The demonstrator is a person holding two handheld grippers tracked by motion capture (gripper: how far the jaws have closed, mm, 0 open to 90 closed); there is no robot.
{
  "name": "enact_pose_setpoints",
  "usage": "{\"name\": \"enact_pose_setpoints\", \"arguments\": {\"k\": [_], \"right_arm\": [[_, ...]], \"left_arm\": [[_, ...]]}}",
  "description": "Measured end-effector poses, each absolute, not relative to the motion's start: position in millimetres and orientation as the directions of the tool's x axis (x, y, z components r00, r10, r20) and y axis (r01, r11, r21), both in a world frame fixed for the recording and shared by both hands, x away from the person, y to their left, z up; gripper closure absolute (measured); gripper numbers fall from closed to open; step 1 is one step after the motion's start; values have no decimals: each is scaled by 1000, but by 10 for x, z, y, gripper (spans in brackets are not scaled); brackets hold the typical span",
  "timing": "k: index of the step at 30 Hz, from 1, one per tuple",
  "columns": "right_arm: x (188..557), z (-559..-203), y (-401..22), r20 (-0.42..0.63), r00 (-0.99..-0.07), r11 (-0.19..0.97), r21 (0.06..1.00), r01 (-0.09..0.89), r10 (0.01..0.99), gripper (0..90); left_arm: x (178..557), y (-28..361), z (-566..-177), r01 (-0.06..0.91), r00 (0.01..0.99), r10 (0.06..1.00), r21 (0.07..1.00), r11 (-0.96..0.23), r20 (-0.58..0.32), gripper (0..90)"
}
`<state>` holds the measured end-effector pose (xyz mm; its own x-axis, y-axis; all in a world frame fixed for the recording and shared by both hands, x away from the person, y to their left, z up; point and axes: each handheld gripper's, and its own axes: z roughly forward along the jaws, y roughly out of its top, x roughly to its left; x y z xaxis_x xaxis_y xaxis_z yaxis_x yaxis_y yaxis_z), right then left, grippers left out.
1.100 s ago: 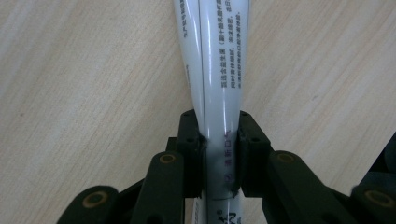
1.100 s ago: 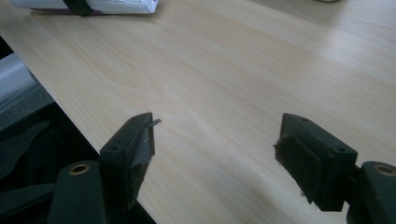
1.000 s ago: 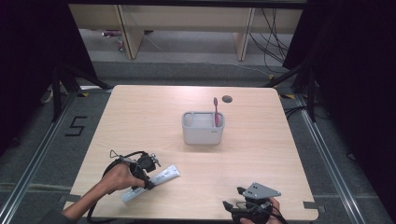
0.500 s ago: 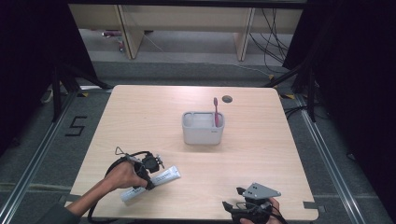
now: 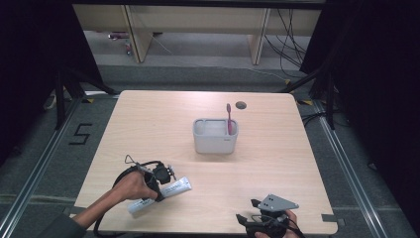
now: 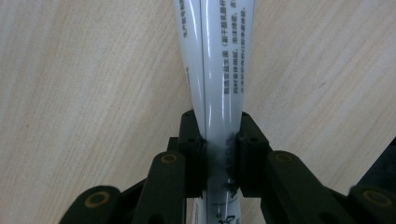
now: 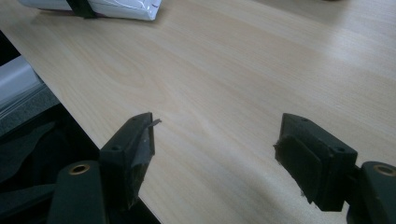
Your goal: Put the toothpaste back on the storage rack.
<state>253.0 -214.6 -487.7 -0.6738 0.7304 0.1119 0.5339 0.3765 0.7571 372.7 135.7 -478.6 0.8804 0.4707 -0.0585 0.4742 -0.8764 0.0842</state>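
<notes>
A white toothpaste tube (image 5: 171,191) lies on the wooden table (image 5: 148,129) near its front left. My left gripper (image 5: 157,184) is shut across the tube's middle; in the left gripper view the two black jaws pinch the white toothpaste tube (image 6: 215,93), which runs up and away over the wood. My right gripper (image 5: 247,220) rests at the table's front edge on the right, open, with bare wood between its fingers (image 7: 133,144). A grey holder (image 5: 215,135) stands at the table's middle with a pink toothbrush (image 5: 229,119) upright in its right end.
A dark round hole (image 5: 241,105) sits in the table behind the grey holder. The table's front edge (image 7: 93,135) runs just under my right gripper, with dark floor below. The end of the white tube (image 7: 126,8) shows at the top left of the right gripper view.
My left hand and gripper have shifted slightly on the tube, which stays on the table. The right gripper has not moved.
</notes>
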Motion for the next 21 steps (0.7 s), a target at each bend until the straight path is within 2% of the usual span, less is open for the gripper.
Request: {"name": "enact_pose_setpoints", "arguments": {"k": [8,17,21], "right_arm": [[2514,-4874,-2125,133,-668,364,753,548,732,281],[2533,-4884,-2147,132,-668,356,762,541,732,281],[2505,-4872,-2120,179,-649,330,744,581,739,281]], "left_arm": [[3732,1317,-4785,457,889,455,58,-887,-47,757],[3708,1327,-4779,435,900,434,95,-895,-33,761],[3703,1329,-4777,431,902,430,114,-895,-30,763]]}}
